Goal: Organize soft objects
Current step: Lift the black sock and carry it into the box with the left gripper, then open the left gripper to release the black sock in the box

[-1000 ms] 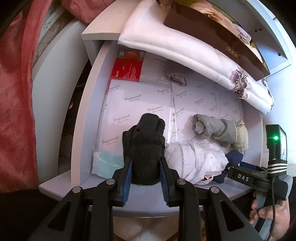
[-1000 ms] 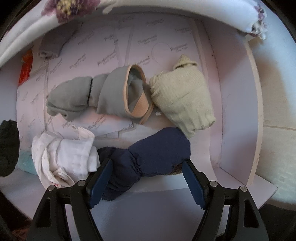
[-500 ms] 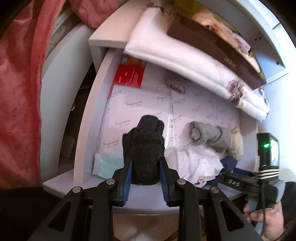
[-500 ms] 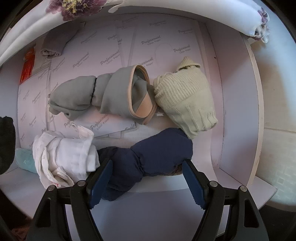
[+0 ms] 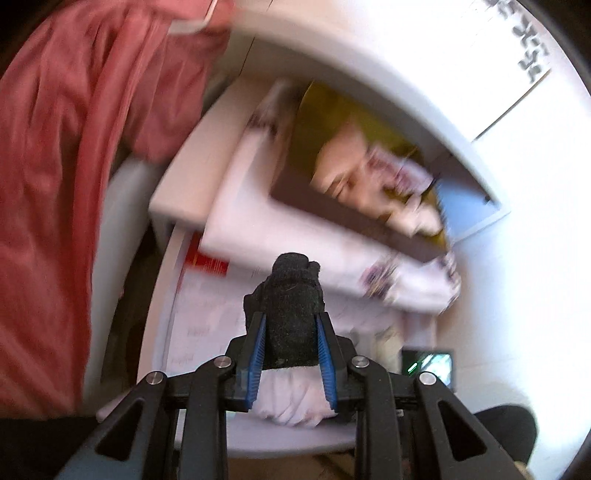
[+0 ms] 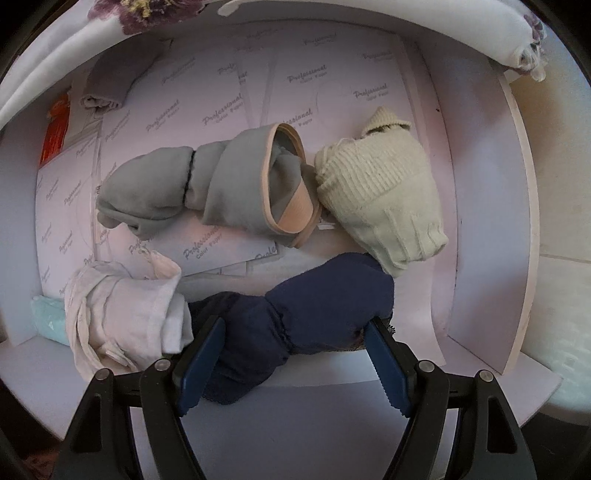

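My left gripper [image 5: 290, 321] is shut on a rolled black sock [image 5: 291, 291] and holds it in the air above the white drawer [image 5: 162, 295]; this view is blurred. My right gripper [image 6: 295, 325] points down into the same drawer [image 6: 487, 221], open, with a navy sock bundle [image 6: 325, 295] lying between its fingers. Beyond it lie a grey bundle with a peach cuff [image 6: 207, 188] and a cream knit bundle [image 6: 384, 192]. A white cloth bundle [image 6: 125, 314] sits to the left of the navy one.
Printed paper sheets [image 6: 229, 81] line the drawer floor. A small grey folded piece [image 6: 107, 85], a red packet [image 6: 55, 129] and a teal pad [image 6: 46, 317] sit along the left. Floral white fabric [image 6: 461, 22] overhangs the back. Red cloth [image 5: 66, 166] hangs at left.
My left gripper has risen with the black sock and tilted up, so the upper shelf fills its view. The sock has left the right wrist view. The right gripper stayed put.
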`<control>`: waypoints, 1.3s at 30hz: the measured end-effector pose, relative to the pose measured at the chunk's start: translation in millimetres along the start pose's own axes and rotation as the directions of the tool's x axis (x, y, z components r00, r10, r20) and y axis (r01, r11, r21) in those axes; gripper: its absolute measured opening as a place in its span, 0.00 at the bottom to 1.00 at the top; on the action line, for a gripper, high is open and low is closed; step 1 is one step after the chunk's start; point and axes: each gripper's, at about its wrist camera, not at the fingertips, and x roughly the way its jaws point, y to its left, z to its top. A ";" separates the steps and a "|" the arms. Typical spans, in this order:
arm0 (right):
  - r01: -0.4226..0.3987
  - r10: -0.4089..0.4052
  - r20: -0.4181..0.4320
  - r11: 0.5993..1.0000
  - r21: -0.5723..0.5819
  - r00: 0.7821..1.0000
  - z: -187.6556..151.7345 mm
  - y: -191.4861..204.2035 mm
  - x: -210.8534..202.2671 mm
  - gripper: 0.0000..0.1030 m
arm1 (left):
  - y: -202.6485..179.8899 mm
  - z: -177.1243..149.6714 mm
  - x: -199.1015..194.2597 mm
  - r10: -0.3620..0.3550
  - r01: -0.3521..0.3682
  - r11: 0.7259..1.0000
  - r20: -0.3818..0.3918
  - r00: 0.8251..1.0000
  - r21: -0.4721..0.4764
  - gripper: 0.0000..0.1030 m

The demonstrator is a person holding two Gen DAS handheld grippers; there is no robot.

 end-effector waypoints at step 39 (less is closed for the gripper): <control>-0.030 0.030 -0.037 1.000 -0.001 0.999 8.3 7.2 31.3 0.76 | -40.1 151.6 105.5 0.110 -0.114 0.993 0.089 0.990 0.034 0.38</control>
